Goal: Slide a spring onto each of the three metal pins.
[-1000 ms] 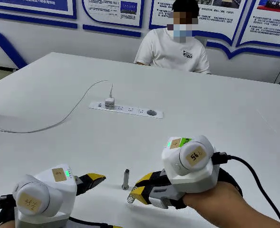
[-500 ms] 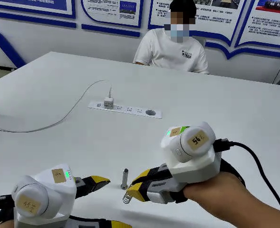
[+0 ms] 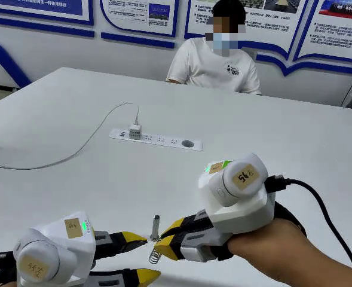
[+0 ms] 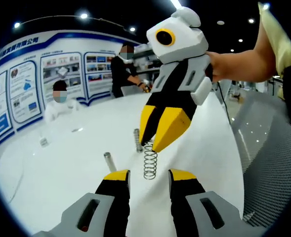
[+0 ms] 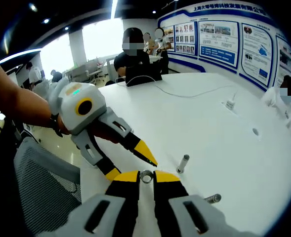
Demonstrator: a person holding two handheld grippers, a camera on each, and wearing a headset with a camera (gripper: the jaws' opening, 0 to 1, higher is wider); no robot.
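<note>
Right tool (image 3: 161, 244) is seen with its yellow-tipped jaws pressed together on the upper end of a small spring (image 3: 154, 256), which is pinched there and hangs below the tips. The spring is made of thin bright wire wound in open coils; seen end-on in the right gripper view, it shows as a small ring (image 5: 146, 176). Whether its lower end touches the worktop (image 3: 74, 119) cannot be told. The left tool (image 5: 133, 168) is held with its jaws spread wide and nothing between them; its black, yellow-capped tips are seen just beside the spring (image 4: 150, 163), apart from it.

Just beyond the spring, an upright pin (image 3: 156, 226) of dull grey metal, a short plain cylinder, is stood on the smooth white worktop. A second pin (image 5: 213, 198) is laid on its side nearby.

Farther off, a flat white power strip (image 3: 158, 138) is set into the worktop, with a white plug (image 3: 135, 130) and a thin cable (image 3: 74, 152). At the far edge a seated person (image 3: 214, 57) is seen.
</note>
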